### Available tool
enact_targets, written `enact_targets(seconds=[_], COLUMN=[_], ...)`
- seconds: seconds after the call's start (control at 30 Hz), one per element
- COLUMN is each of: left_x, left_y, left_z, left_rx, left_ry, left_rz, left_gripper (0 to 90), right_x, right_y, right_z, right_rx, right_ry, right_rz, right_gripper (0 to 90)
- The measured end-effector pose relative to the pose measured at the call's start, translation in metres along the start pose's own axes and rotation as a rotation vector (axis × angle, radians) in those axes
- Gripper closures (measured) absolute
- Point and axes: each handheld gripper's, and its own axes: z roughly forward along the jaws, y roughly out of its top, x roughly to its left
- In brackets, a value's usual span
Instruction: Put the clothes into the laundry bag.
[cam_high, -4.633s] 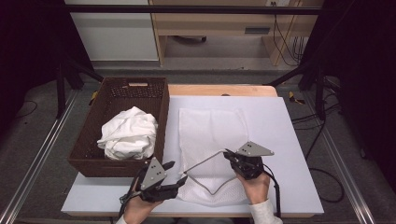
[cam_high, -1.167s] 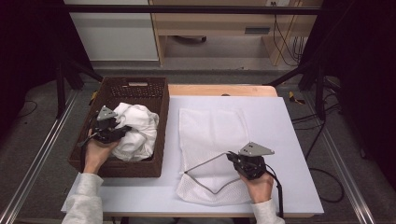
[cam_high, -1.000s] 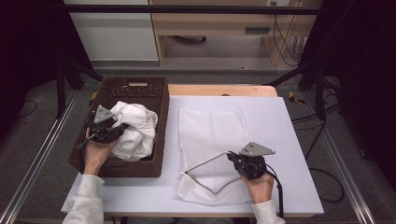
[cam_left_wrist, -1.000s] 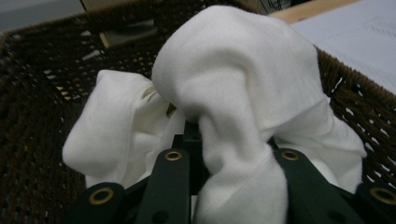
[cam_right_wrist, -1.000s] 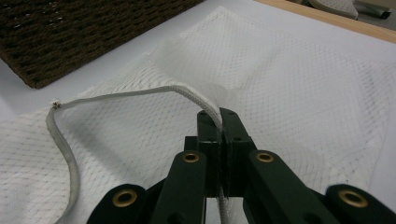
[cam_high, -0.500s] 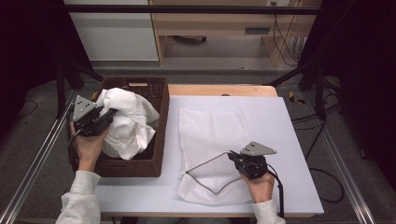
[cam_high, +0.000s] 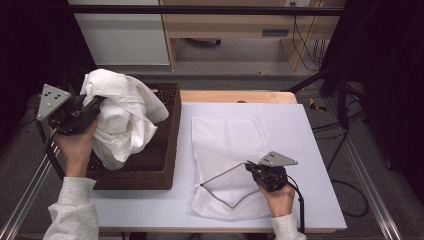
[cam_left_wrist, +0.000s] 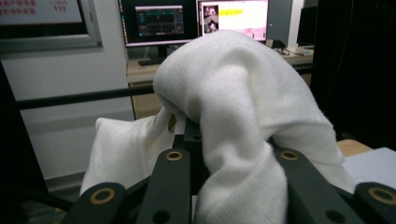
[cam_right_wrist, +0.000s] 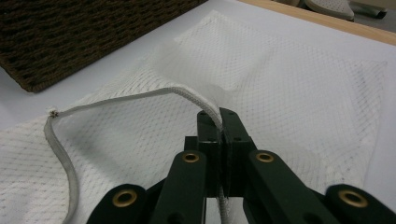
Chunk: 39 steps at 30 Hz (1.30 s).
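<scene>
A crumpled white cloth (cam_high: 125, 120) hangs above the brown wicker basket (cam_high: 160, 160), lifted clear of its floor. My left gripper (cam_high: 95, 104) is shut on the cloth's upper left part. In the left gripper view the cloth (cam_left_wrist: 243, 93) drapes over the jaws of that gripper (cam_left_wrist: 194, 135). A white mesh bag (cam_high: 227, 135) lies flat on the white table. My right gripper (cam_high: 248, 166) is shut on the bag's corded rim (cam_high: 220, 175) and holds it raised, so the mouth gapes toward the basket. The right gripper view shows the rim (cam_right_wrist: 130, 98) running into the closed gripper (cam_right_wrist: 217, 116).
The basket stands at the table's left, its near corner (cam_right_wrist: 70, 32) close to the bag's mouth. A wooden strip (cam_high: 235, 96) edges the table's far side. Metal rails run along both sides, and cables (cam_high: 345, 200) trail on the floor at the right.
My left gripper went from the table's front to the basket, closed on the white cloth and lifted it up and leftward. The right gripper has stayed put, holding the rim.
</scene>
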Motion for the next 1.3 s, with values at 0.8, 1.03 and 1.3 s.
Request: enact_targets(seconds=[0.8, 1.03, 1.3], left_x=[-0.072, -0.102, -0.137], left_y=[0.076, 0.076, 0.068], left_z=[-0.055, -0.057, -0.059], left_rx=[-0.197, -0.213, -0.226], left_ry=[-0.191, -0.286, -0.396], left_rz=[0.066, 0.056, 0.035], left_gripper=[74.6, 74.5, 74.5], right_x=[-0.001, -0.004, -0.011], right_y=[0.005, 0.009, 0.012], right_z=[0.0, 0.001, 0.003], right_rx=[-0.009, -0.02, -0.031], right_ry=[0.005, 0.004, -0.003], right_rz=[0.009, 0.008, 0.025], right_gripper=[88.4, 88.4, 88.4])
